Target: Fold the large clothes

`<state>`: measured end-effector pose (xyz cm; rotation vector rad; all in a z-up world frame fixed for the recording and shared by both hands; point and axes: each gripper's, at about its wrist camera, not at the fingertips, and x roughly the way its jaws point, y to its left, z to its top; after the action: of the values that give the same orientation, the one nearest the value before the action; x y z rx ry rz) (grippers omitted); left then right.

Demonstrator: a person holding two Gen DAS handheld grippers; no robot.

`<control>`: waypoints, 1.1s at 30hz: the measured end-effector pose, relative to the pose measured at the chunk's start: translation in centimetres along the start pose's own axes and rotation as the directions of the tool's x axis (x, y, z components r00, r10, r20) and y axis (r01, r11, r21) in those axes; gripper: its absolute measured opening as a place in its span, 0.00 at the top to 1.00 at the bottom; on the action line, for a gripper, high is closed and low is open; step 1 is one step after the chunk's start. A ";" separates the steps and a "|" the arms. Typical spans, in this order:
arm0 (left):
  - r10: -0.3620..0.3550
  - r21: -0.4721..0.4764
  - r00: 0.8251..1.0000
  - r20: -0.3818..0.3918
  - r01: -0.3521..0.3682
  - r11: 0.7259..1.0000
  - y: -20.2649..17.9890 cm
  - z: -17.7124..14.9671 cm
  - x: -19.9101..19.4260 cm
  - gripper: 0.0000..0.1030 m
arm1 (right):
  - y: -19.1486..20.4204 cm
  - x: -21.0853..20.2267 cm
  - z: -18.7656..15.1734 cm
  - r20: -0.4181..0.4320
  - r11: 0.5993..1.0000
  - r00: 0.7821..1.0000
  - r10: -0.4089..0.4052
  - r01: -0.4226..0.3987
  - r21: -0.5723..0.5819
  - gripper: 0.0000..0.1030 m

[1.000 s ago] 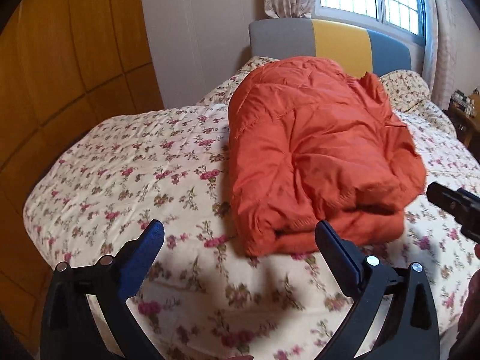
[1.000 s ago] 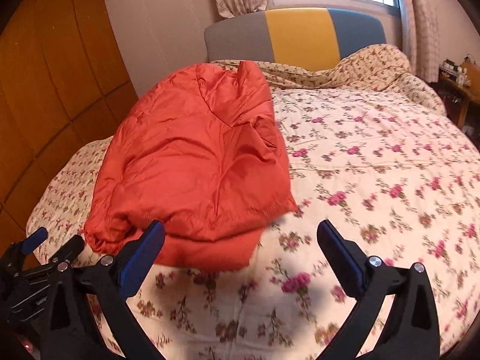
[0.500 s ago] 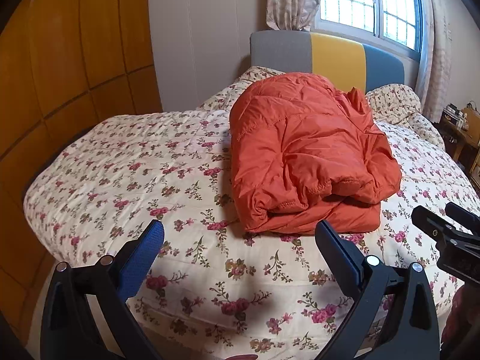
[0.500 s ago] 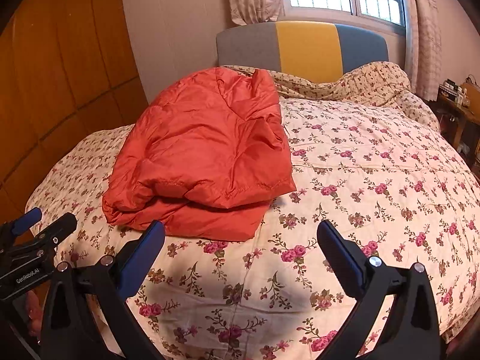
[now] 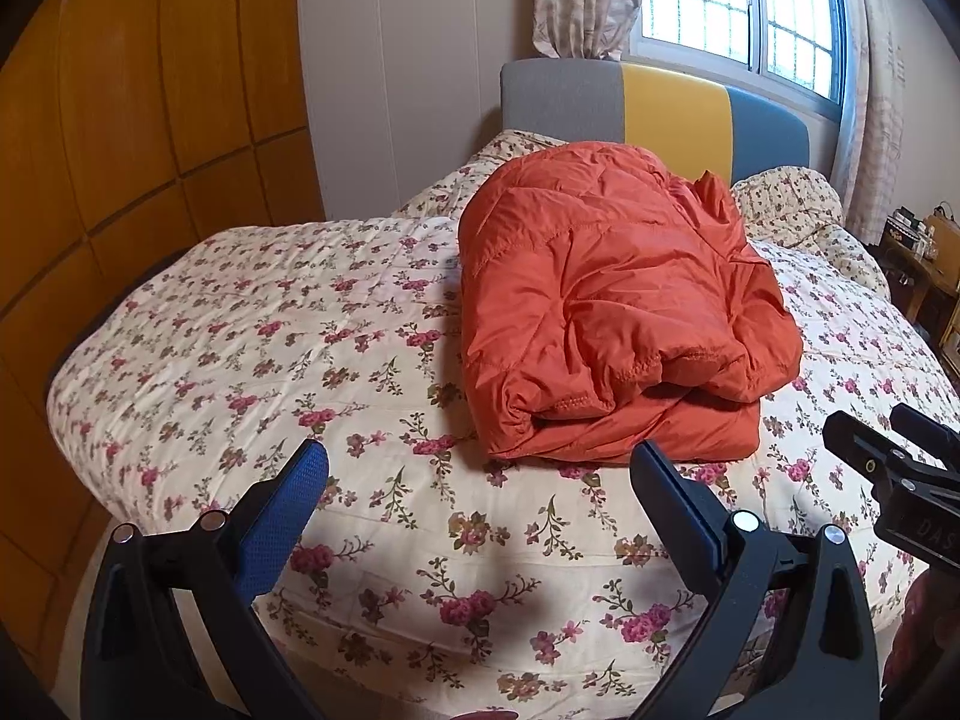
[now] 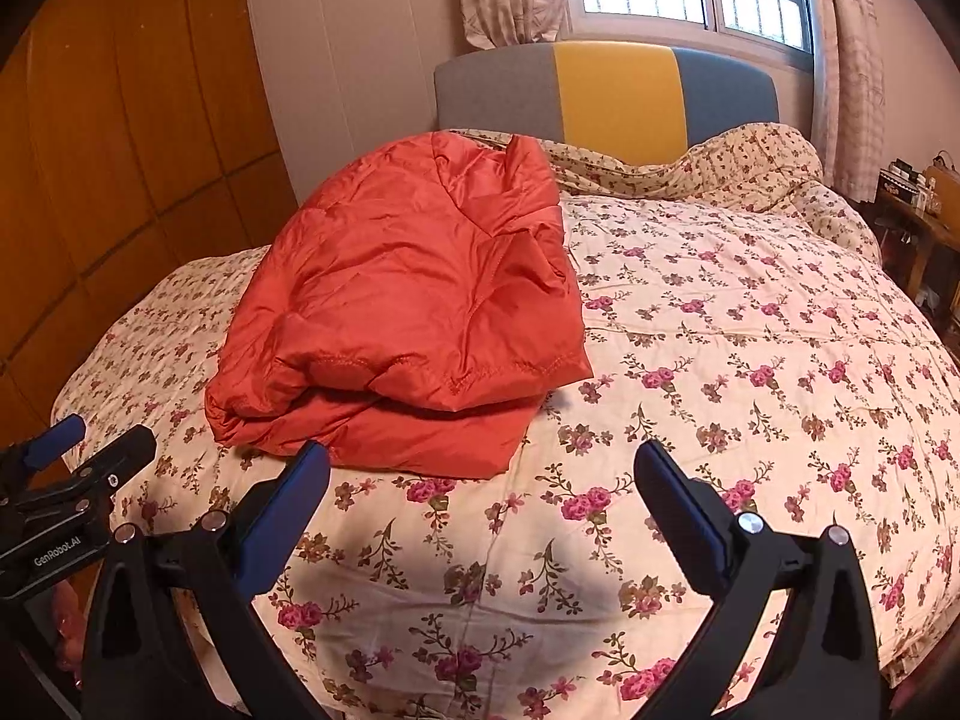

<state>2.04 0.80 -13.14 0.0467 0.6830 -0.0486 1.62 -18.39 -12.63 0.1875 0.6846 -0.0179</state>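
The orange jacket (image 5: 606, 312) lies folded into a thick bundle on the floral bedspread (image 5: 288, 348), left of the bed's middle and short of the headboard (image 5: 672, 114), its folded layers stacked with the hem edges facing the near side. That compact shape suggests the folding is done or nearly so. The left gripper (image 5: 480, 480) hangs over the near edge of the bed with its jaws wide apart and nothing between them, clear of the cloth. The right gripper (image 6: 483, 477) sits likewise, jaws spread and empty, just near of the bundle's right corner. Both appear held back from the jacket so the fold rests undisturbed. Each tool shows at the edge of the other's view, side by side.
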 end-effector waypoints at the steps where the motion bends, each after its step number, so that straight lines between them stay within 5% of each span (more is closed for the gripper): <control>1: 0.000 0.001 1.000 0.000 0.000 1.000 0.0 0.0 0.0 0.03 | 0.0 0.0 0.0 0.002 1.000 1.000 0.000 0.000 0.000 0.02; 33: -0.003 -0.011 1.000 -0.030 0.003 1.000 -0.1 -0.6 0.5 0.03 | -0.1 0.5 -0.5 -0.018 1.000 1.000 0.006 -0.006 0.017 0.02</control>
<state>2.06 0.77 -13.92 0.0358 0.7131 -0.0468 1.69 -18.37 -13.28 0.2064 0.7022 -0.0167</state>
